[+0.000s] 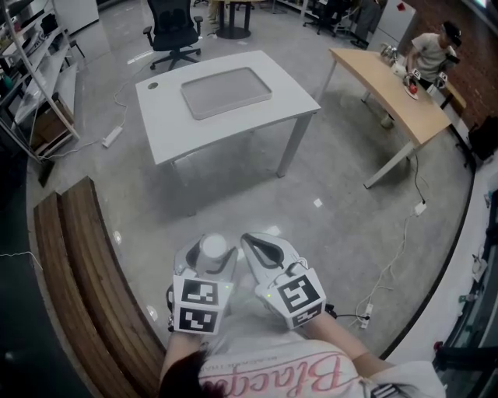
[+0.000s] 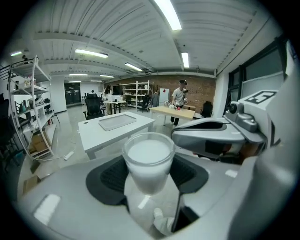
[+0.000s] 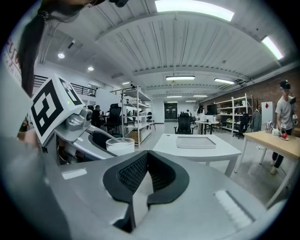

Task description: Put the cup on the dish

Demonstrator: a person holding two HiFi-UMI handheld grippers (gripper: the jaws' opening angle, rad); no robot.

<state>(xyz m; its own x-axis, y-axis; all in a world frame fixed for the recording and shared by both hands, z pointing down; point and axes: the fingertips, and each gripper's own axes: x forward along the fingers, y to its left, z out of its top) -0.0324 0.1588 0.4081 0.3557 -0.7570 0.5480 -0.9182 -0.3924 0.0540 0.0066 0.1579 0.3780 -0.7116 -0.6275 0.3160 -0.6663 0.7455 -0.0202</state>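
Left gripper (image 1: 211, 263), bottom centre of the head view, is clamped on the whitish cup (image 2: 148, 161). Right gripper (image 1: 257, 247) next to it is pinched closed, empty. The dish (image 1: 226, 92) sits on the white table (image 1: 233, 128), upper middle, well apart.

Bright, even light falls from ceiling strip lamps (image 2: 166, 14), with pale glare on the grey floor (image 1: 342, 225). Both gripper views bulge like a fisheye, their corners black and nearest surfaces soft.

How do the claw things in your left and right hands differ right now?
The left gripper clamps a white cup; the right gripper holds nothing. The left gripper's jaws stand apart around the cup; the right gripper's are closed together. Both are grey with black pads and a marker cube.
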